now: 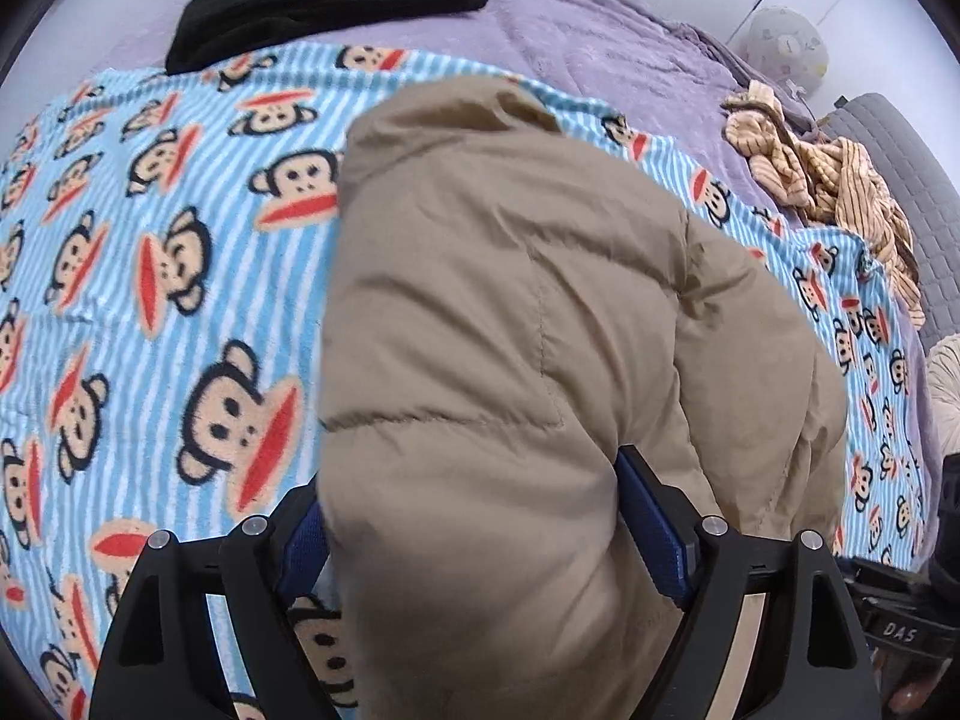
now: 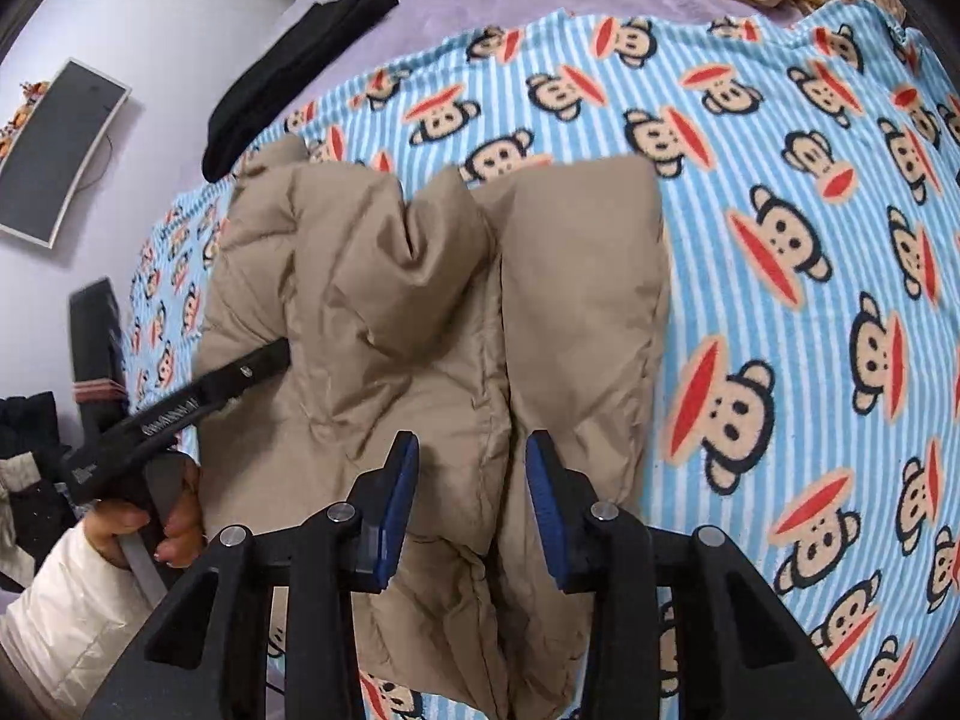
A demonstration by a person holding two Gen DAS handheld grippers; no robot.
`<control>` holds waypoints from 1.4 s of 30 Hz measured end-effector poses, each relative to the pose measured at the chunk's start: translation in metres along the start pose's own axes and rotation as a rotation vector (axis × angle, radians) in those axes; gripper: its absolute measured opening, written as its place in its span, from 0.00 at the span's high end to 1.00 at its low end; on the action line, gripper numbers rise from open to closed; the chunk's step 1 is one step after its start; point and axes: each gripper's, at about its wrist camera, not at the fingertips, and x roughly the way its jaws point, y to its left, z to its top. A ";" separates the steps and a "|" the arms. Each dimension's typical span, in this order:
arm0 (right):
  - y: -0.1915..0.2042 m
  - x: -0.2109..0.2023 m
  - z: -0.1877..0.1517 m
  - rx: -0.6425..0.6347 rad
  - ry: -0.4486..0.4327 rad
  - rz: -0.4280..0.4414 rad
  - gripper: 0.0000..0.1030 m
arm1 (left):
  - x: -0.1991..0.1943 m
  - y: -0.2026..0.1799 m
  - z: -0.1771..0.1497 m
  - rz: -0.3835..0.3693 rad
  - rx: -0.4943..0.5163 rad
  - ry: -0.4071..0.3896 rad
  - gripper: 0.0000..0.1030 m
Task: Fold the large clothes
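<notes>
A tan puffer jacket [image 1: 510, 300] lies folded into a long bundle on a blue striped monkey-print blanket [image 1: 150, 240]. My left gripper [image 1: 480, 528] stands wide, with the jacket's near end bulging between its blue pads [image 1: 654, 528]. From the right wrist view the jacket [image 2: 390, 312] shows two puffy halves side by side on the blanket [image 2: 780, 240]. My right gripper [image 2: 471, 498] hovers over the seam between them, jaws apart, nothing pinched. The left gripper [image 2: 264, 366] reaches onto the jacket's left edge, held by a hand [image 2: 174, 516] in a white sleeve.
A black folded garment [image 1: 324, 0] lies beyond the blanket on the purple bedcover [image 1: 600, 42]. A crumpled beige striped garment [image 1: 828, 168] sits at the far right. A monitor [image 2: 60, 150] stands left of the bed, and dark clothes [image 2: 30, 438] hang by the bed's left edge.
</notes>
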 end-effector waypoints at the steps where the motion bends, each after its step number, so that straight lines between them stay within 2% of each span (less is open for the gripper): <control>1: -0.005 0.004 -0.004 0.016 0.008 0.000 0.62 | -0.008 0.001 0.003 0.005 0.001 -0.032 0.17; 4: -0.017 0.015 -0.011 0.067 0.022 0.003 0.62 | -0.018 0.007 0.017 0.043 0.008 -0.101 0.17; 9: -0.029 0.031 -0.015 0.087 0.027 -0.005 0.65 | 0.006 0.003 0.036 0.041 -0.002 -0.064 0.17; 14: -0.041 0.044 -0.014 0.092 0.012 -0.027 0.65 | 0.036 -0.024 0.031 0.079 0.060 -0.052 0.15; 20: -0.053 0.053 -0.011 0.071 0.016 -0.043 0.65 | 0.045 -0.028 0.029 0.090 0.070 -0.036 0.13; 25: -0.044 0.036 -0.006 0.096 0.024 -0.074 0.65 | 0.041 -0.021 0.028 0.083 0.055 -0.033 0.13; 30: -0.022 -0.011 0.000 0.040 -0.151 -0.071 0.64 | 0.031 -0.021 0.028 0.105 0.054 -0.032 0.13; 32: -0.016 -0.019 0.010 0.027 -0.190 -0.076 0.65 | 0.021 -0.022 0.026 0.121 0.065 -0.034 0.13; 35: -0.012 -0.012 0.029 0.028 -0.179 -0.079 0.65 | 0.005 -0.021 0.018 0.132 0.096 -0.029 0.13; 42: -0.017 0.027 0.033 0.050 -0.079 -0.088 0.65 | -0.036 -0.006 -0.018 0.103 0.091 -0.033 0.13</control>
